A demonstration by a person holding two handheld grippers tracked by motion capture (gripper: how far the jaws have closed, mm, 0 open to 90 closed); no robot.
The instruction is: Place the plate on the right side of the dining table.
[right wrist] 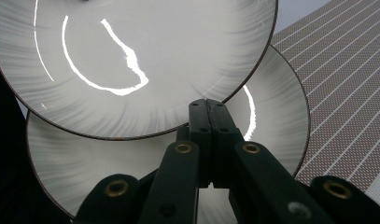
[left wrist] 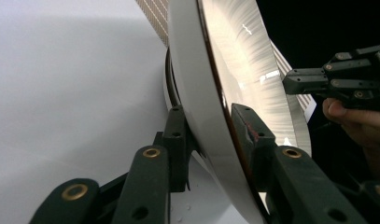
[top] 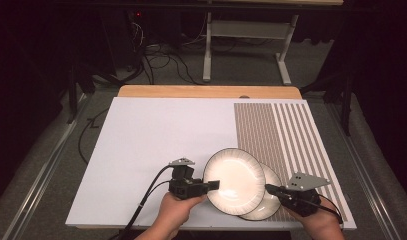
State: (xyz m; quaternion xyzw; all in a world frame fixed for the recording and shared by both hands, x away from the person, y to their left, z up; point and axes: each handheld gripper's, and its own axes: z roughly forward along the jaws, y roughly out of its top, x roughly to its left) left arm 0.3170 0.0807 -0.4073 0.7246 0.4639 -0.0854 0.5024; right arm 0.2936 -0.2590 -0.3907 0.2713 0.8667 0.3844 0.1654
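A: White table point(top: 141, 150), striped mat at 3 o'clock. Upper plate point(top: 234, 181) overlaps lower plate point(top: 271, 200), near edge.

B: Left claw point(top: 211, 185) clamps the upper plate's rim at 9 o'clock. Right claw point(top: 271, 189) clenched, empty, tips at both plates' 3 o'clock edges.

The upper plate point(top: 234, 181) lies partly on the lower plate point(top: 269, 202), at the near right part of the tabletop point(top: 156, 135). The left hand-held gripper point(top: 214, 185) is at the upper plate's left rim, the right hand-held gripper point(top: 269, 188) at the plates' right side. A striped mat point(top: 281, 130) lies behind them.
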